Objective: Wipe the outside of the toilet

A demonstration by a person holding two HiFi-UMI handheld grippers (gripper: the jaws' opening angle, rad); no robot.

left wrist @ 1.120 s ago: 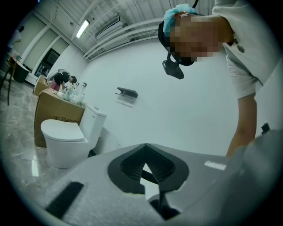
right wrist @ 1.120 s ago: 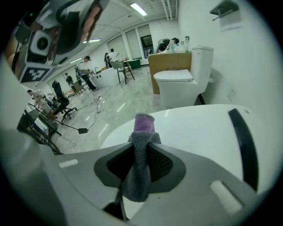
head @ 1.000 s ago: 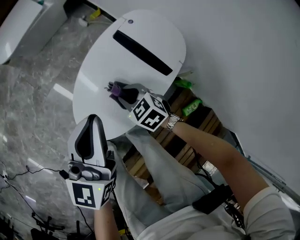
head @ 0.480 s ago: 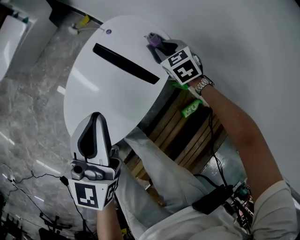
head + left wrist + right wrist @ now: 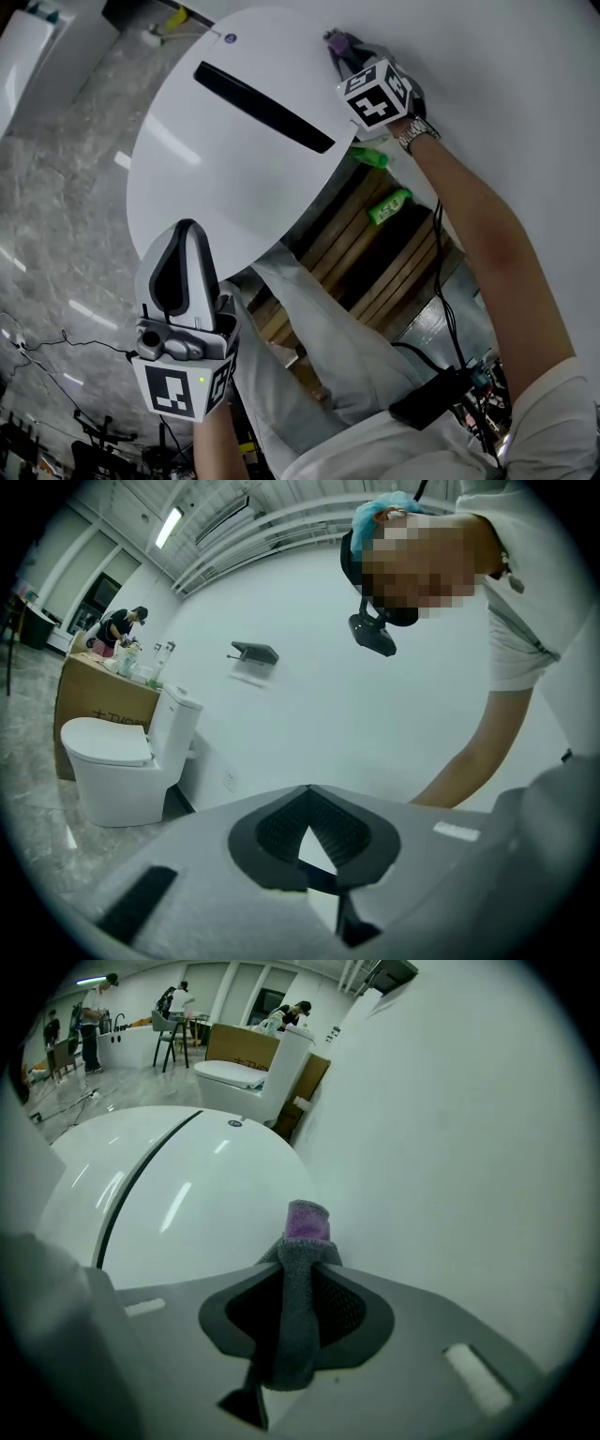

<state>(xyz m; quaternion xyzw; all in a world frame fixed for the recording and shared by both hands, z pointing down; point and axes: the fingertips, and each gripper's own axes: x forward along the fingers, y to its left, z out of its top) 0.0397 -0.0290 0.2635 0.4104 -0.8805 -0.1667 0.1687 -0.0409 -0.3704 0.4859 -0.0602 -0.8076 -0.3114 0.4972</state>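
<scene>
The white toilet (image 5: 216,159), its rounded lid crossed by a black slot, fills the upper head view. My right gripper (image 5: 349,58) is shut on a grey and purple cloth (image 5: 336,41), which rests on the lid's far right edge by the wall. In the right gripper view the cloth (image 5: 305,1232) sticks out past the right gripper (image 5: 302,1258), over the toilet lid (image 5: 169,1194). My left gripper (image 5: 186,232) hangs below the lid's near edge, off the toilet. In the left gripper view, the left gripper (image 5: 307,789) is shut with nothing in it.
A white wall (image 5: 506,84) runs along the right of the toilet. Two green items (image 5: 389,204) lie on wooden slats (image 5: 375,253) beneath. Cables (image 5: 37,347) trail over the marble floor. Another toilet (image 5: 122,761) stands by a cardboard box, with people further off.
My right gripper has carried the cloth from the middle of the lid up to its far right edge by the wall. The left gripper has hardly moved.
</scene>
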